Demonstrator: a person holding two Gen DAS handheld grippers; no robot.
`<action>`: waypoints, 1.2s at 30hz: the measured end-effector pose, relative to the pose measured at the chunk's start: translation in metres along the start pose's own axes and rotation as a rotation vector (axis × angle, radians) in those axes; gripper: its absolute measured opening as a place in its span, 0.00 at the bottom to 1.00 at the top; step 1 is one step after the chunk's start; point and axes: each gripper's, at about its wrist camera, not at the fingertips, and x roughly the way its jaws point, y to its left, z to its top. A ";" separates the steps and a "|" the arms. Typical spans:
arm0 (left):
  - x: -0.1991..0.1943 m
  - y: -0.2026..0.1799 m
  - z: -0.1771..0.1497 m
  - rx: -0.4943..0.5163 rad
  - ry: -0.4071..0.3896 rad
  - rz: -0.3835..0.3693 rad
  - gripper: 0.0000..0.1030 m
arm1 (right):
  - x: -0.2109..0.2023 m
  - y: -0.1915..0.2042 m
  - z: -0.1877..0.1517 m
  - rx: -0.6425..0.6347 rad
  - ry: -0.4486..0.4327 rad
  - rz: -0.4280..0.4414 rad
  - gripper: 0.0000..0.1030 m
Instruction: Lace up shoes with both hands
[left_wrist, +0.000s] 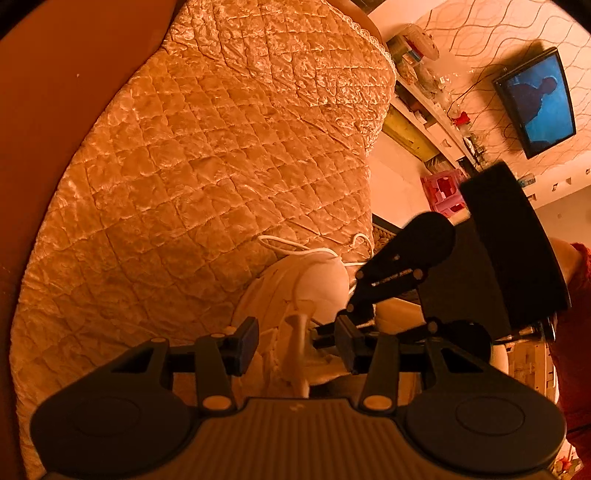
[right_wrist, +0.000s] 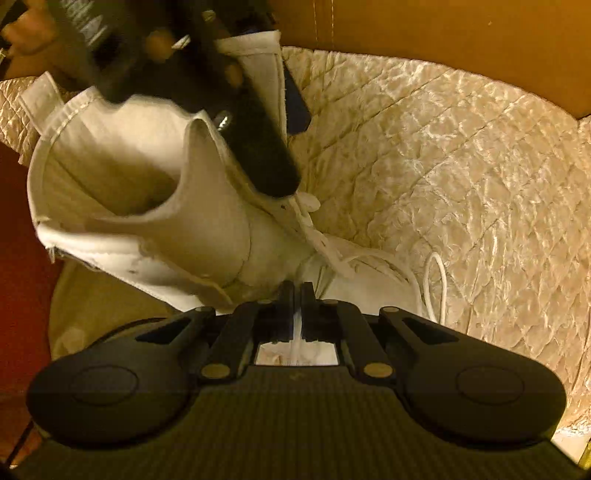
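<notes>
Mid-lacing: right claw (right_wrist: 297, 291) pinched on white cord lace (right_wrist: 297, 341); left claw (left_wrist: 295, 343) half-open, straddling white canvas high-top shoe (right_wrist: 155, 206), gripping nothing certain; next, prob. thread eyelet.

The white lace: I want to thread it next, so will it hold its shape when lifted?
Probably not. The white lace lies in loose loops on the quilted cover, so it looks floppy. It seems thin and light, likely sagging beyond the right gripper pinching it.

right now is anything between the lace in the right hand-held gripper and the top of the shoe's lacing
yes: the left hand-held gripper lies across the shoe's upper lacing edge, above the lace pinched in the right hand-held gripper
</notes>
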 end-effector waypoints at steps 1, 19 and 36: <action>0.000 0.001 -0.001 -0.001 0.000 -0.002 0.50 | 0.001 -0.005 0.000 0.014 -0.001 0.021 0.06; 0.008 0.001 -0.002 0.003 0.022 -0.002 0.53 | -0.001 -0.021 -0.023 0.255 -0.094 0.052 0.07; 0.009 0.001 -0.002 0.004 0.027 -0.002 0.53 | -0.008 -0.011 -0.063 0.387 -0.309 -0.001 0.09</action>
